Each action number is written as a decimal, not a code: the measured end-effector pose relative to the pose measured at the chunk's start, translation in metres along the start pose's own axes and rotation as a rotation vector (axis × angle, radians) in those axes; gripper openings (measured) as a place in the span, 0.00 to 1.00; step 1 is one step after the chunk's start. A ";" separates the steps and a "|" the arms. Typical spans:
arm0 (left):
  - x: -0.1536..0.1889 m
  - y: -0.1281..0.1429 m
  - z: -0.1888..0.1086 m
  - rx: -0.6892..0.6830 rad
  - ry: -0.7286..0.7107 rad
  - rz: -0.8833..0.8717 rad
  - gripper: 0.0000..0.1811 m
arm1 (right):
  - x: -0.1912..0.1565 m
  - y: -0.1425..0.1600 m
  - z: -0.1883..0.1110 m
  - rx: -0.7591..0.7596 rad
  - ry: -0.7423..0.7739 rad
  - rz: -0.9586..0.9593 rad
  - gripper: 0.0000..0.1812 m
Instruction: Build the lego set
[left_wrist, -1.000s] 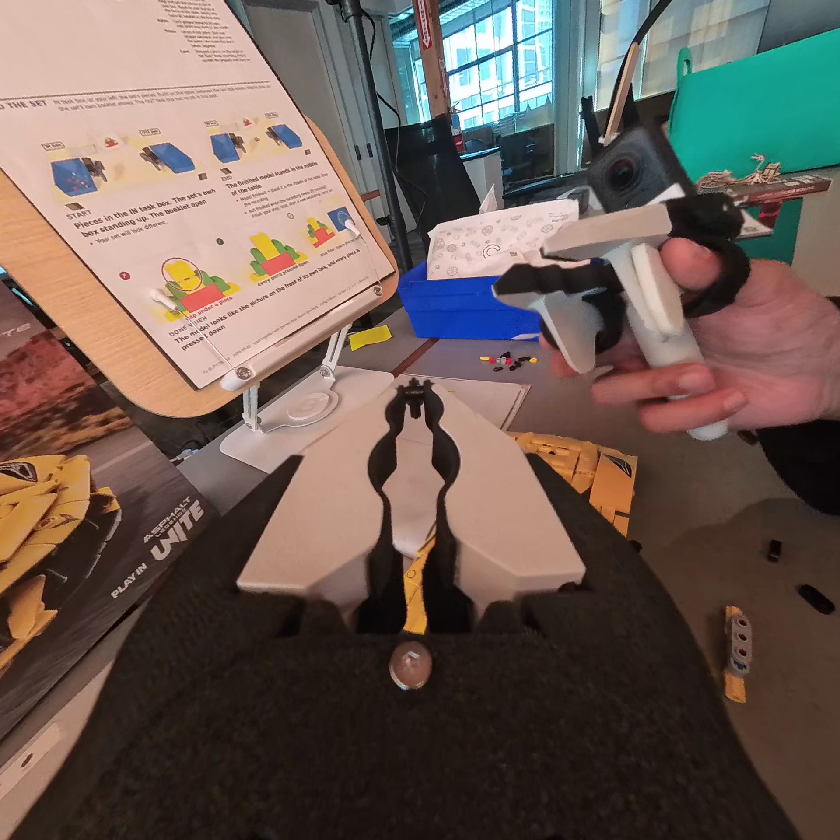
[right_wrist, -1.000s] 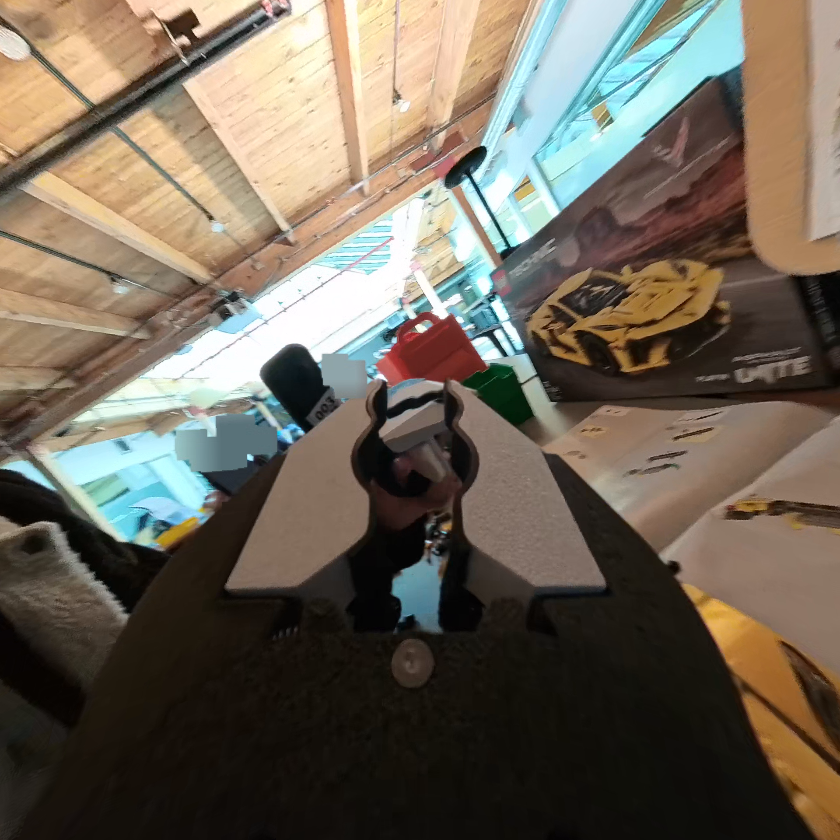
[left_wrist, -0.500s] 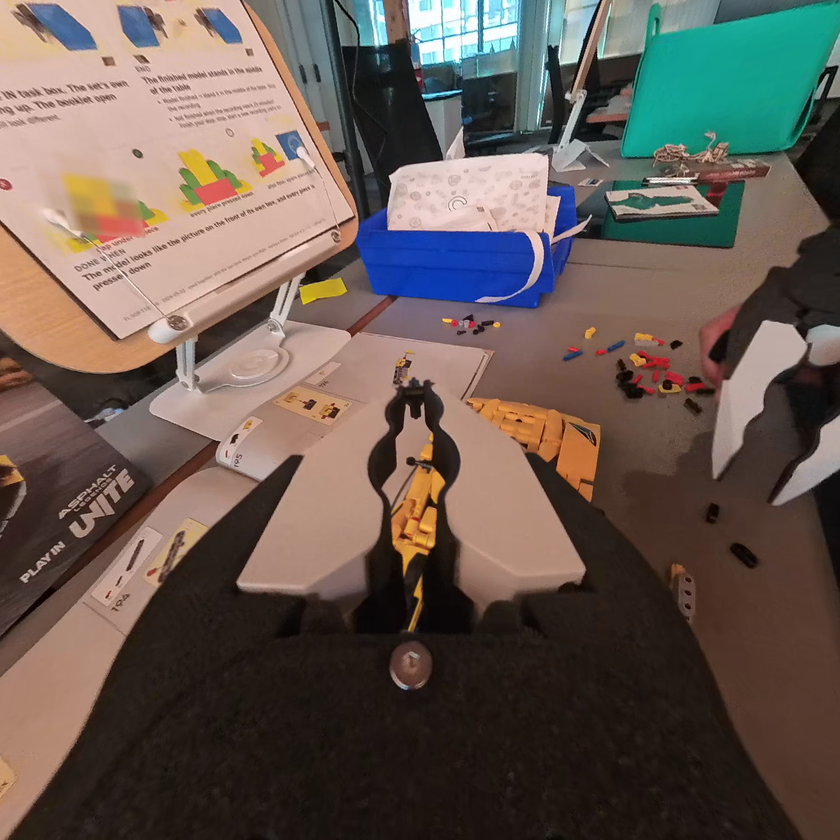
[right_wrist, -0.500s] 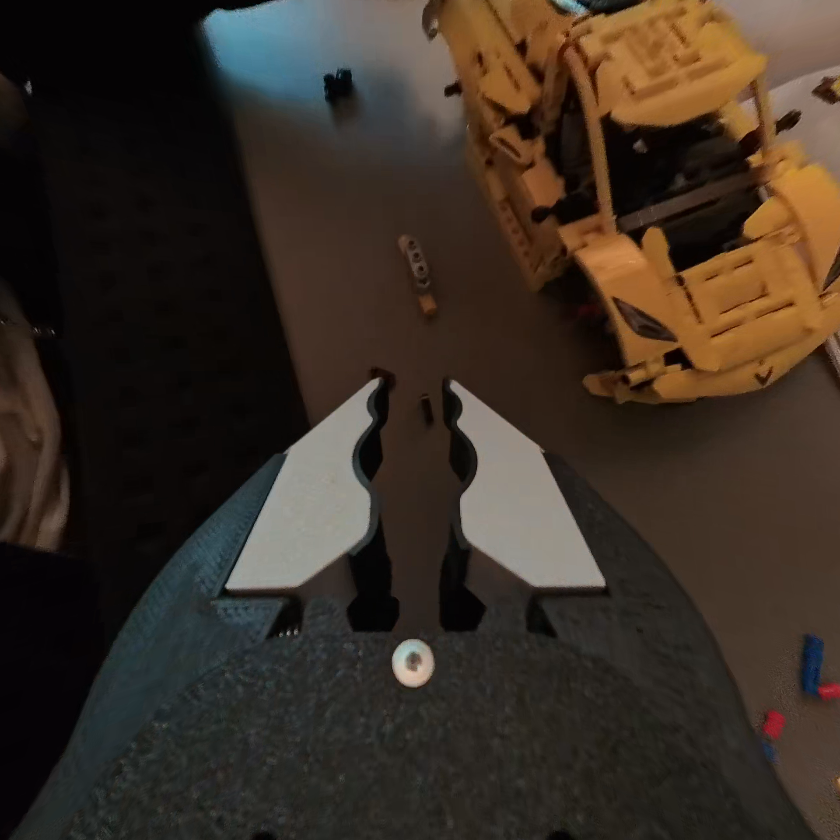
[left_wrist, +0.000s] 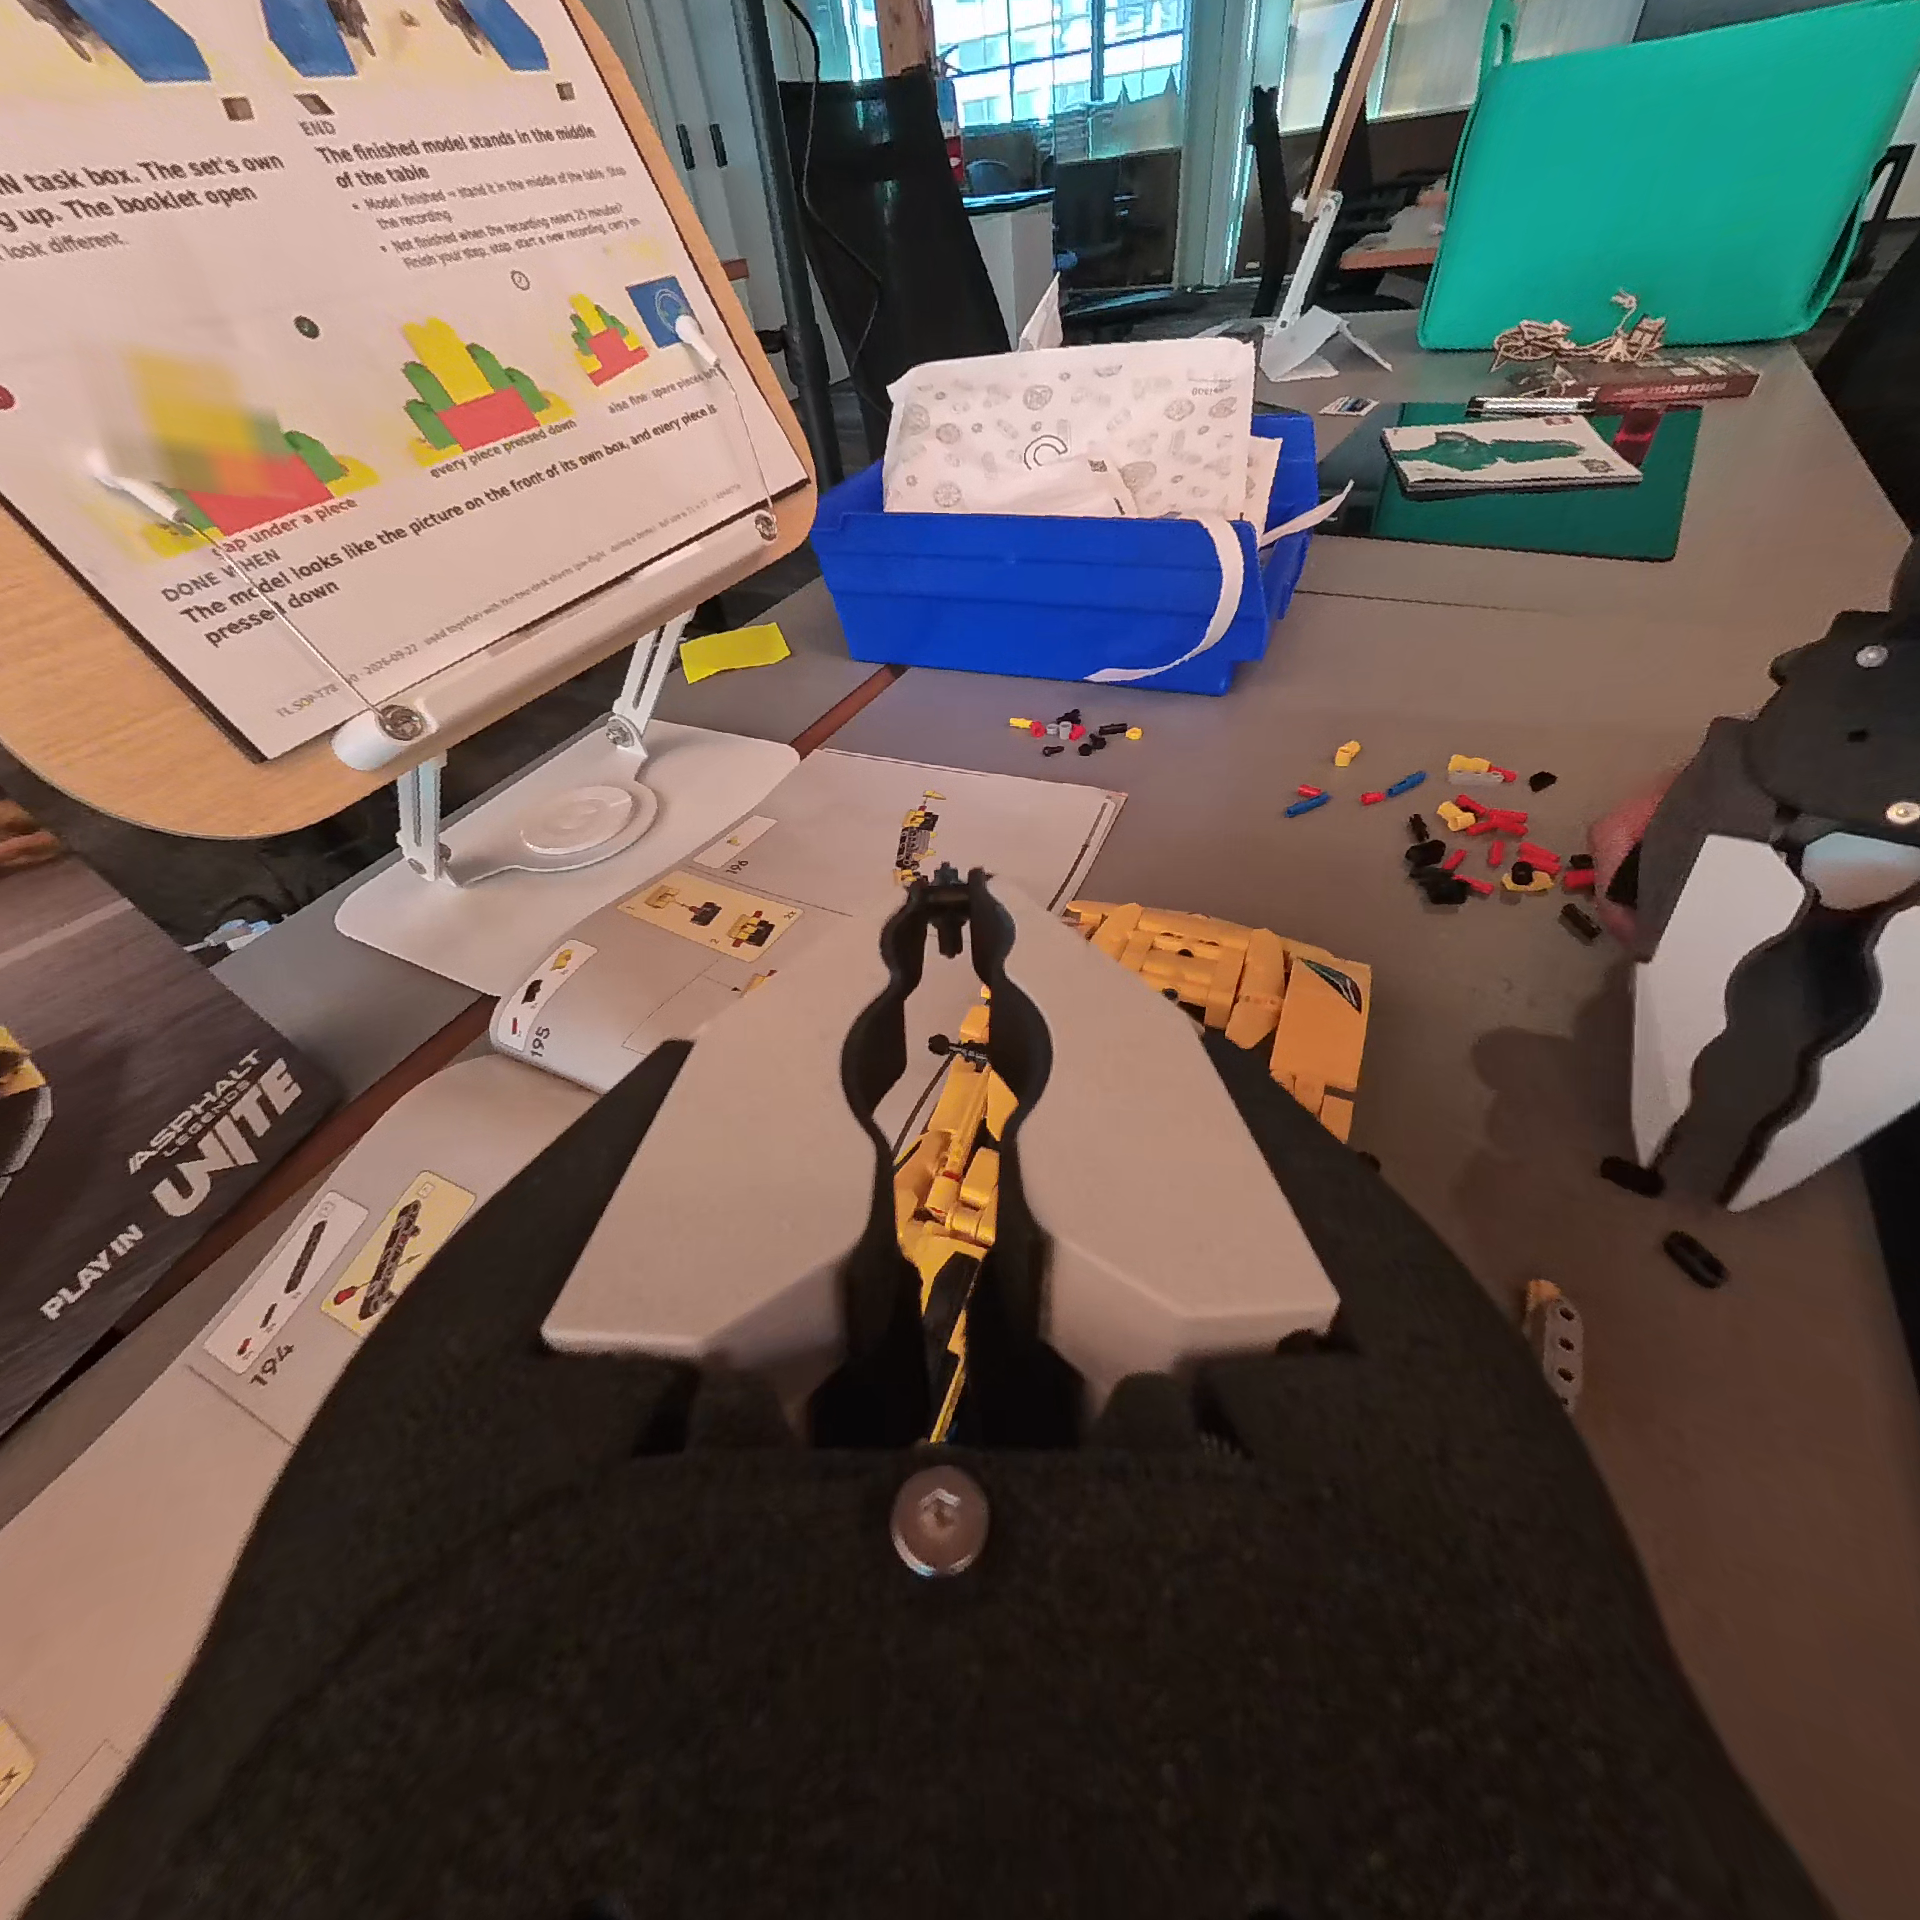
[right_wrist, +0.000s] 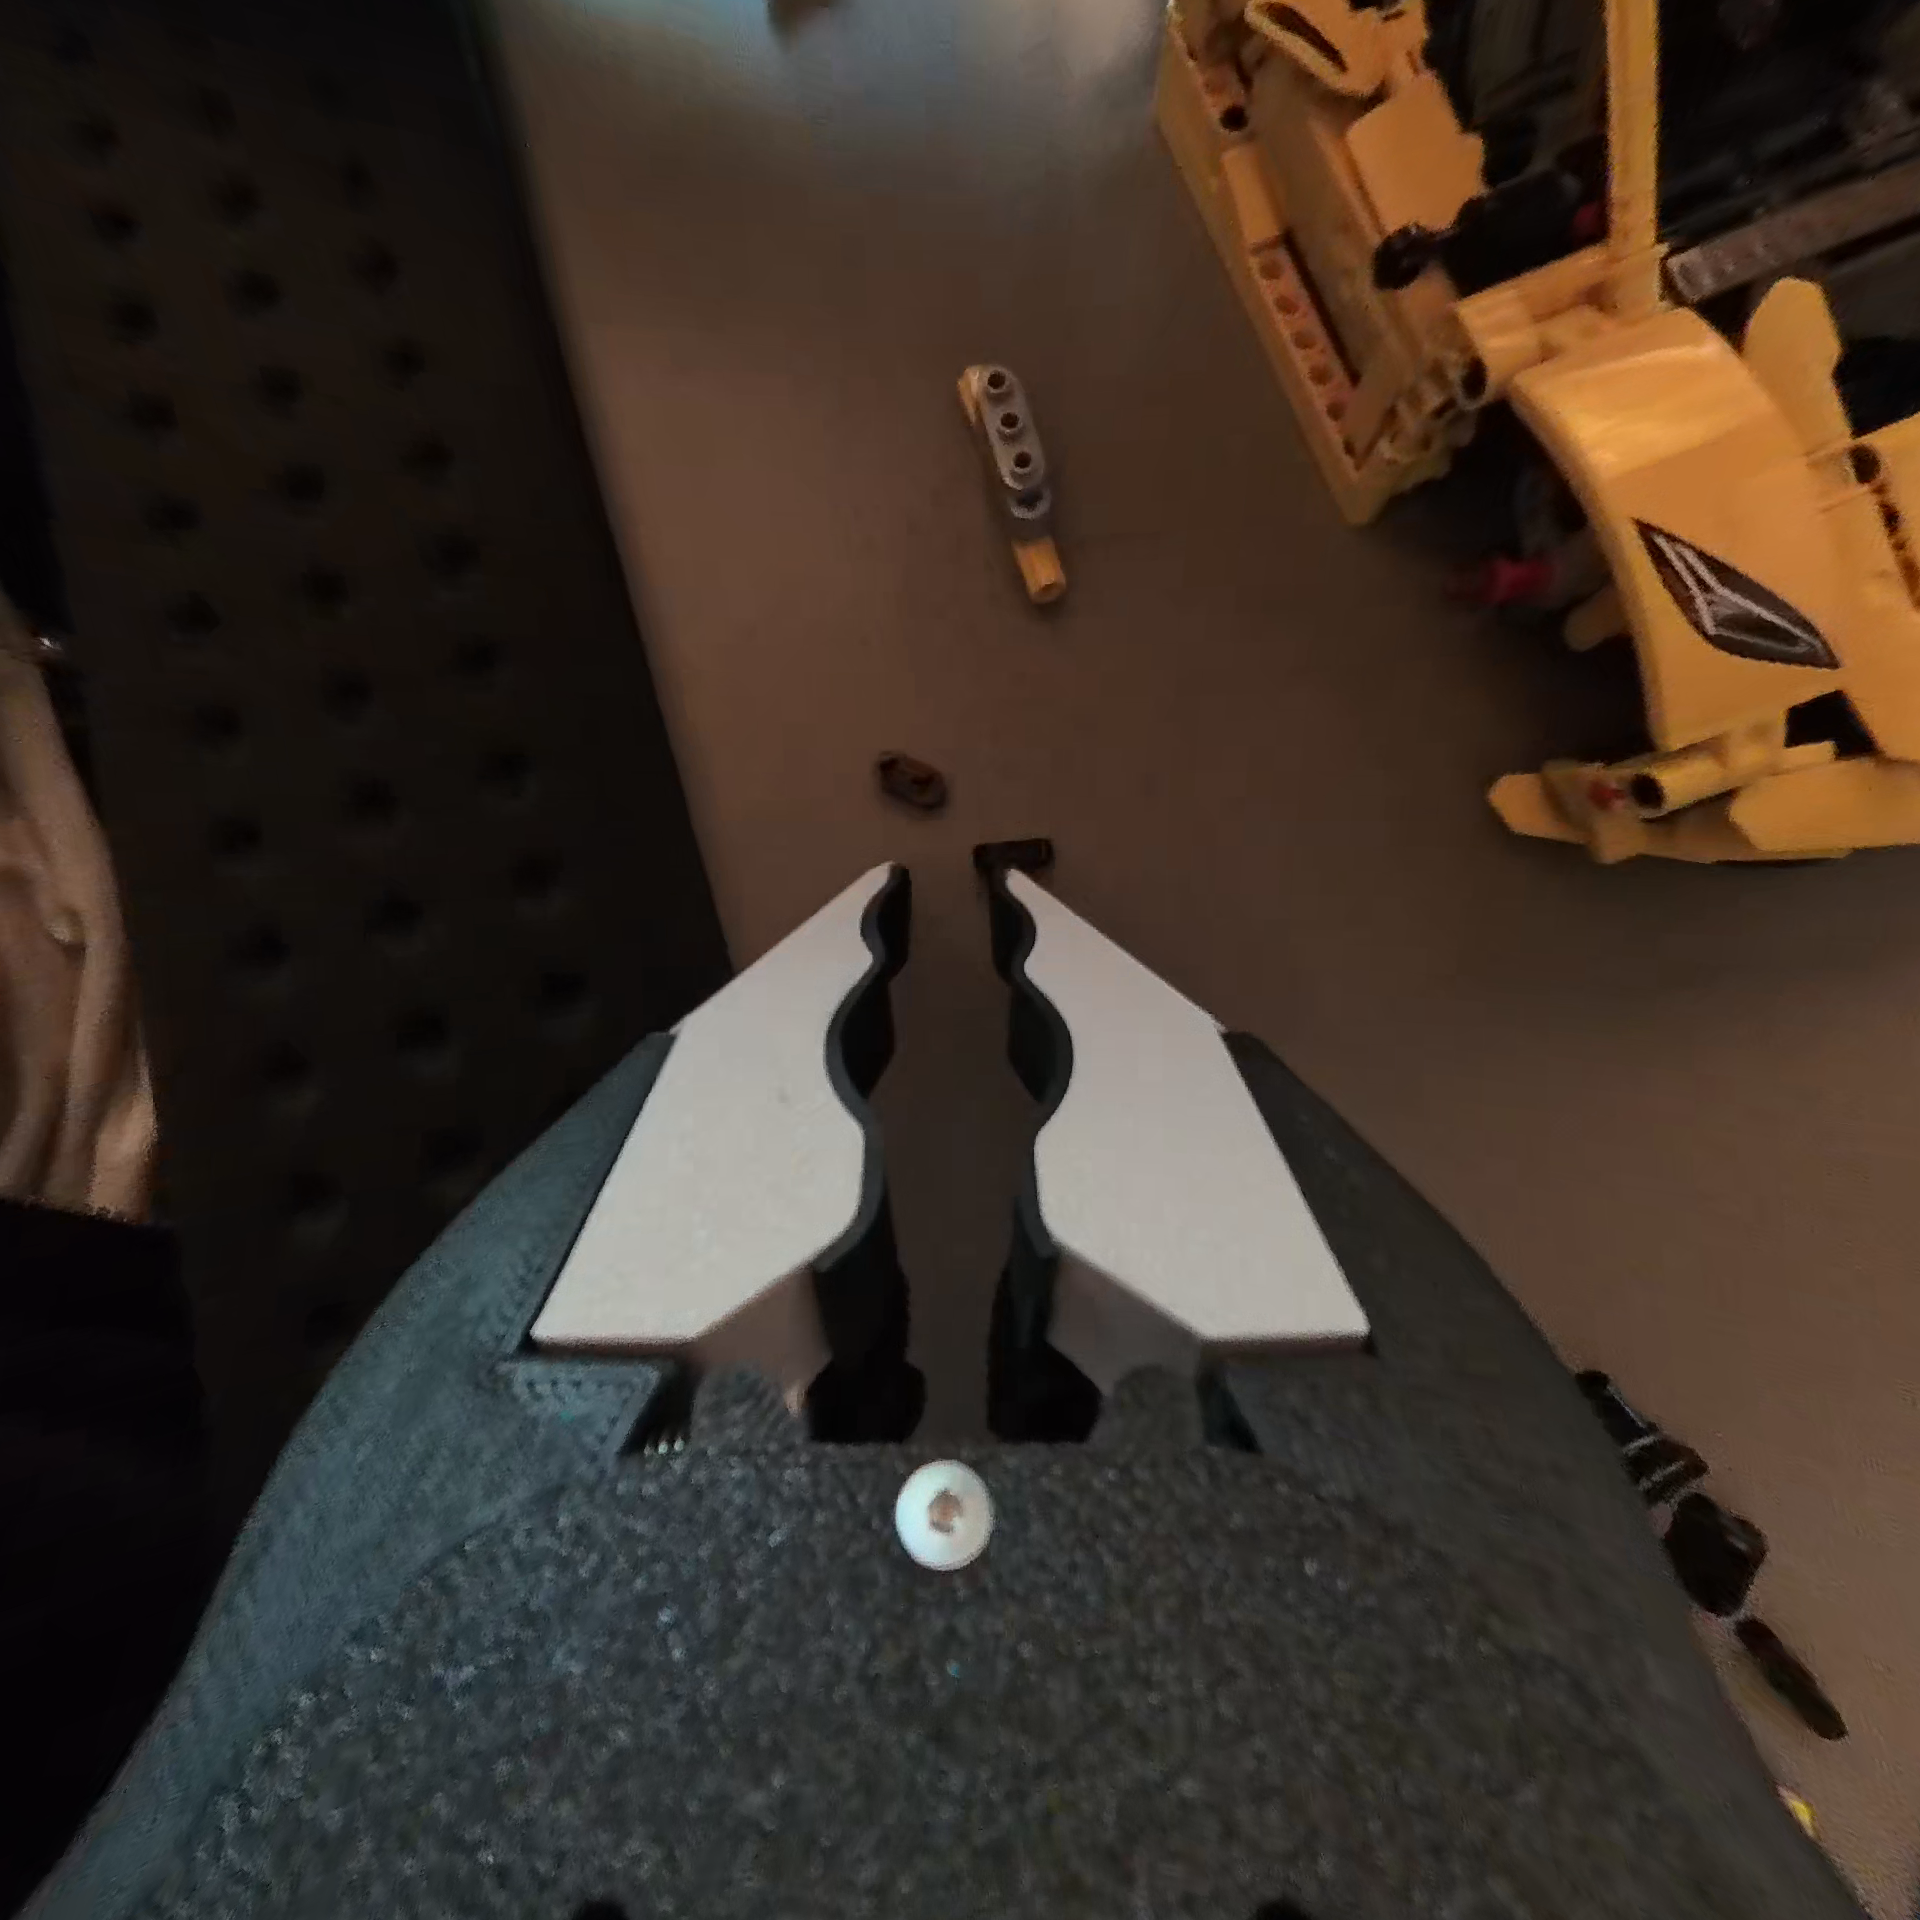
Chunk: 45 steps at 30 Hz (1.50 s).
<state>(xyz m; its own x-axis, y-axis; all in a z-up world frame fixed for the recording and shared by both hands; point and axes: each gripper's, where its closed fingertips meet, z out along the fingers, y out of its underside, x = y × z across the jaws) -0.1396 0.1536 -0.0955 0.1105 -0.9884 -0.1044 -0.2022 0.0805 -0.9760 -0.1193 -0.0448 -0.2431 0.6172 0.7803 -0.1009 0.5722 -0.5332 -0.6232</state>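
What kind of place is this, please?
Probably a shared office or workshop set up for recording: a grey table, an instruction sheet on a stand, more desks behind, and large windows.

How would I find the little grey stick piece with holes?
Start at the yellow car on the grey table. Beside its front lies the grey beam, alone, ahead of the right tongs. Unlike the two tiny black pieces nearer the tongs, it is long, holed and tipped yellow.

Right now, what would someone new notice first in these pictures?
Probably the yellow lego car, half built on the grey table right of the right gripper, whose jaws hang open over a small black pin. The left gripper pinches a tiny black piece.
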 end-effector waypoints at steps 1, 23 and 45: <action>0.000 0.000 0.000 0.000 0.000 0.000 0.04 | 0.000 0.000 -0.001 0.007 0.000 -0.009 0.08; 0.070 -0.010 -0.003 0.019 0.506 -0.316 0.04 | 0.029 -0.053 -0.019 0.234 0.259 -0.298 0.08; 0.102 -0.019 -0.006 0.031 0.677 -0.365 0.04 | 0.058 -0.159 -0.081 0.351 0.711 -0.812 0.08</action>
<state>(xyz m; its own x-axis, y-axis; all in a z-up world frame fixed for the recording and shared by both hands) -0.1309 0.0506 -0.0865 -0.4571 -0.8153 0.3553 -0.2387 -0.2724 -0.9321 -0.1301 0.0588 -0.0869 0.3639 0.4314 0.8255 0.8289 0.2543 -0.4983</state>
